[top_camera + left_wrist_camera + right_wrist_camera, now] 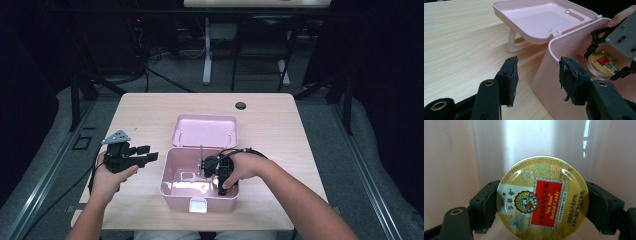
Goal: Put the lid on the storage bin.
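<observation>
From above, the right gripper (220, 172) dips into the pink box (172, 187), the left gripper (145, 155) hanging at its 9 o'clock. Left gripper view: its jaws gape wide, empty, beside the box (544, 82). Right gripper view: jaws clamp the tin (541, 197) inside the box.

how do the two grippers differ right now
The right gripper is shut on the round candy tin; the left gripper is open and holds nothing. The right one reaches down inside the pink box; the left one is outside it, over the table beside the box's left wall. Both have two black jaws and are hand-held.
</observation>
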Tool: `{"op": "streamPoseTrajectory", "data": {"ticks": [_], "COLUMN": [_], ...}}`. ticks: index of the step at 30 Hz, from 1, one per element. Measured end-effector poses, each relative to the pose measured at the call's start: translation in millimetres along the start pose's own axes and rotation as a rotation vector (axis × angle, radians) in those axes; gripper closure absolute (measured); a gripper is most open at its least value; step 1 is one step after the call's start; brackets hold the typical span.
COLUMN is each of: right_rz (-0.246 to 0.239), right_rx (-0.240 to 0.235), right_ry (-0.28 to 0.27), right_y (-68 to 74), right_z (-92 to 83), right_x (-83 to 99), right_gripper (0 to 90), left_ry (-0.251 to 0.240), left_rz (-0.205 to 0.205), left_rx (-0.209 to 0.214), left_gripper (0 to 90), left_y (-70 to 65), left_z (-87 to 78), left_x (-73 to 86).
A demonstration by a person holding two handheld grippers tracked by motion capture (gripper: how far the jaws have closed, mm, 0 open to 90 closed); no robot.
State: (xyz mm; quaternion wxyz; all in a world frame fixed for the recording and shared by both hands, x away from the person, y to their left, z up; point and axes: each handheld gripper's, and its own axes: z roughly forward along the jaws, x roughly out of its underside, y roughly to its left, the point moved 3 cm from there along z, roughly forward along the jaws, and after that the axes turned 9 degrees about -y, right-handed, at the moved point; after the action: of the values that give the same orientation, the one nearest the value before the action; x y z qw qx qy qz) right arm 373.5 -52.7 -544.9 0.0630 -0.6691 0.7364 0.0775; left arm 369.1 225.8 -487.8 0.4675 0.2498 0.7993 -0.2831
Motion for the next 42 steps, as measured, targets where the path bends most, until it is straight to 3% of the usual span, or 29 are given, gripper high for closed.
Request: {"op": "streamPoseTrajectory", "data": {"ticks": [8, 21, 33, 35, 42], "right_rz": [0.009, 0.032, 0.050, 0.035, 0.064], "right_rx": [-0.006, -0.007, 0.028, 0.044, 0.080], "right_ry": [0.012, -0.021, -0.077, -0.080, -0.106], "right_y": [-0.8, -1.8, 1.5, 3.1, 8.8], "right_z": [2.8, -2.7, -27.3, -32.5, -54.2], "right_x": [0.2, -0.6, -3.1, -4.1, -7.6], "right_gripper": [19.8, 15.8, 18.3, 18.2, 19.8], "left_ry": [-0.004, -0.004, -0.001, -0.003, 0.013], "left_rz": [0.000, 0.002, 0.004, 0.002, 0.015], "left_rx": [-0.001, -0.002, 0.002, 0.004, 0.013], "left_gripper": [49.0, 49.0, 49.0, 49.0, 49.1], "left_y": [0.1, 0.0, -1.4, -2.2, -4.1], "left_z": [-0.1, -0.4, 0.6, 1.2, 3.2], "left_x": [-0.1, -0.4, -0.3, -0.3, 0.8]}}
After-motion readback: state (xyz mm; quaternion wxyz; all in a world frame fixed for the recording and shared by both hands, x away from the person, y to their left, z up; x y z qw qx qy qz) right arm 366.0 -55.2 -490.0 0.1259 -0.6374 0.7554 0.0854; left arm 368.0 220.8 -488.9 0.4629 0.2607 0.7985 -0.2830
